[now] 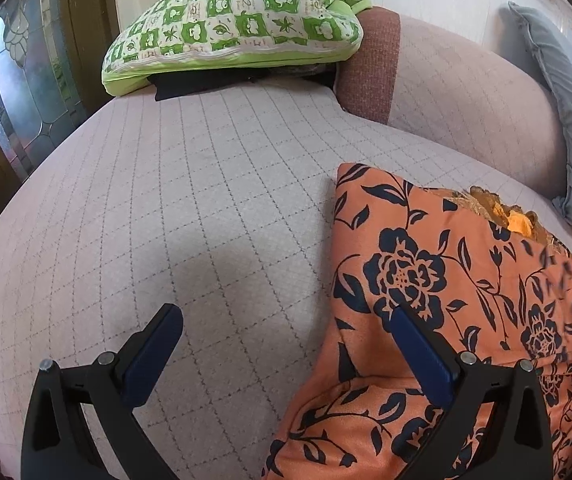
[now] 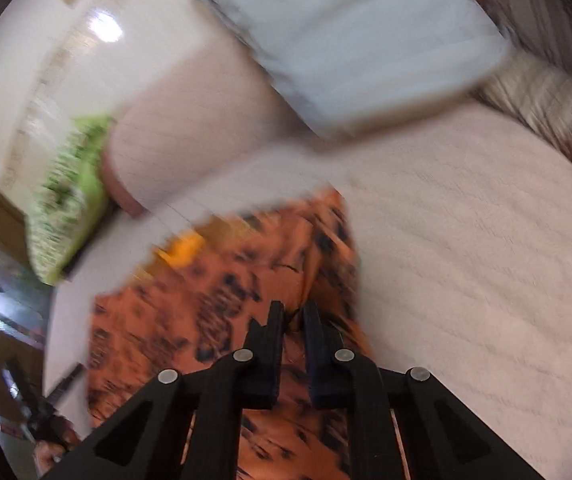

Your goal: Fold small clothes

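The orange floral garment (image 1: 438, 280) lies on the quilted sofa seat (image 1: 186, 200), well apart from the green patterned pillow (image 1: 230, 24). The left wrist view shows the left claw (image 1: 286, 316) released, one finger over the garment's edge. Only the blurred right wrist view shows the right claw (image 2: 294, 312) clenched on that cloth (image 2: 214, 288).

Orange floral garment (image 1: 438, 280) lies on checked sofa cover (image 1: 206, 208).

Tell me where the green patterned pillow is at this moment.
In the left wrist view the green patterned pillow lies at the far end of the pink quilted sofa seat, upper left, on top of a dark folded item, beside the sofa armrest.
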{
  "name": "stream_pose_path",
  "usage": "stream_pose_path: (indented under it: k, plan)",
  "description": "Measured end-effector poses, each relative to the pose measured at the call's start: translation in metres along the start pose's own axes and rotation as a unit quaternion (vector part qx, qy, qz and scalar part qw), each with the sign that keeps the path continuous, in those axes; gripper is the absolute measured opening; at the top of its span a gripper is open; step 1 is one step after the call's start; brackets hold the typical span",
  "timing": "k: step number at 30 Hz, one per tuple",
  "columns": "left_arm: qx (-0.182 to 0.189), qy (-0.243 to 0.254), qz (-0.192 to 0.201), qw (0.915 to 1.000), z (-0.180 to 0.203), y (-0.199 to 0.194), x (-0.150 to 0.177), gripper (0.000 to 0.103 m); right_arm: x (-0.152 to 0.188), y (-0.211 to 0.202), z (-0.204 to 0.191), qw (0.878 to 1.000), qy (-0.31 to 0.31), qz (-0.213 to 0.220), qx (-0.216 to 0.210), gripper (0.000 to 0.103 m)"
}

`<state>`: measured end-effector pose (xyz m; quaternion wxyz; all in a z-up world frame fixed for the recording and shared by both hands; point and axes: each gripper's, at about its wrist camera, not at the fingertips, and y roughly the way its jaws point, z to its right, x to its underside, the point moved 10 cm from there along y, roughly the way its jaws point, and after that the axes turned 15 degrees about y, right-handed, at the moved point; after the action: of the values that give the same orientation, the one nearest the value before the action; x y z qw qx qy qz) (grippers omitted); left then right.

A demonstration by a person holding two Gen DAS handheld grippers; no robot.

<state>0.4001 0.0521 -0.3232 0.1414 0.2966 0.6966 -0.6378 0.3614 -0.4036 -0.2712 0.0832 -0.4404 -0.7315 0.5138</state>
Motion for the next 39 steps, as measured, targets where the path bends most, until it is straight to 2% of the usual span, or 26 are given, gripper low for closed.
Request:
stream_pose_path:
  k: [2, 3, 5, 7, 10, 13, 14, 16, 17, 18, 21, 23, 28, 31, 34, 37, 39]
  plan:
    - [-0.002, 0.002, -0.002, 1.0000, 0.000, 0.000, 0.002, 0.103, 0.009, 0.016, 0.023, 0.997, 0.011, -0.038, 0.060, 0.011]
    - [-0.002, 0.004, -0.002, 1.0000, 0.001, 0.000, 0.002, 0.103, 0.010, 0.018, 0.029, 0.996, 0.023, -0.046, 0.069, 0.011]
    - [-0.006, 0.007, -0.001, 1.0000, 0.000, -0.001, 0.002, 0.103, 0.001, 0.011, 0.029, 0.997, 0.049, -0.018, 0.049, 0.011]
    - [-0.007, 0.007, 0.001, 0.9999, 0.000, -0.001, 0.000, 0.103, -0.008, 0.004, 0.007, 0.999, 0.032, 0.017, 0.012, 0.013]
    - [-0.007, 0.008, 0.001, 0.9999, 0.001, 0.001, -0.001, 0.103, -0.011, 0.014, -0.035, 1.000, -0.007, 0.024, -0.017, 0.013]
    - [-0.017, 0.021, -0.024, 0.9993, 0.004, 0.012, 0.006, 0.103, -0.012, 0.047, -0.063, 0.999, -0.020, 0.021, -0.021, 0.013]
    - [-0.021, 0.028, -0.034, 0.9988, 0.005, 0.017, 0.008, 0.103, -0.011, 0.068, -0.064, 1.000, -0.021, 0.008, -0.007, 0.013]
    - [-0.023, 0.048, -0.055, 0.9970, 0.011, 0.026, 0.014, 0.103, -0.007, 0.115, -0.045, 0.997, -0.028, -0.020, 0.064, 0.013]
    - [-0.023, 0.052, -0.058, 0.9966, 0.012, 0.026, 0.014, 0.103, -0.007, 0.122, -0.045, 0.998, -0.030, -0.016, 0.060, 0.012]
    - [-0.024, 0.053, -0.055, 0.9968, 0.012, 0.024, 0.013, 0.103, -0.010, 0.115, -0.048, 0.998, -0.029, 0.000, 0.052, 0.012]
    - [-0.036, 0.066, -0.026, 0.9968, 0.011, 0.009, 0.000, 0.103, -0.001, 0.089, -0.056, 0.998, -0.037, -0.017, 0.042, 0.012]
    - [-0.044, 0.070, -0.004, 0.9966, 0.006, -0.006, -0.007, 0.103, 0.009, 0.064, -0.054, 0.998, -0.053, -0.007, 0.035, 0.012]
    - [-0.023, 0.054, -0.003, 0.9982, -0.012, -0.032, 0.003, 0.103, 0.061, -0.013, -0.025, 0.996, -0.079, -0.034, 0.001, 0.012]
    - [-0.023, 0.058, 0.008, 0.9980, -0.024, -0.064, 0.031, 0.103, 0.097, -0.062, 0.001, 0.994, -0.096, -0.042, -0.013, 0.012]
    - [-0.027, 0.064, 0.001, 0.9976, -0.030, -0.096, 0.067, 0.103, 0.126, -0.108, 0.027, 0.994, -0.099, -0.047, -0.024, 0.012]
    - [-0.017, 0.080, -0.009, 0.9966, -0.030, -0.129, 0.112, 0.103, 0.137, -0.135, 0.049, 0.993, -0.110, -0.037, -0.018, 0.012]
    - [-0.010, 0.105, -0.027, 0.9941, -0.027, -0.150, 0.147, 0.103, 0.142, -0.161, 0.053, 0.993, -0.115, -0.014, -0.035, 0.015]
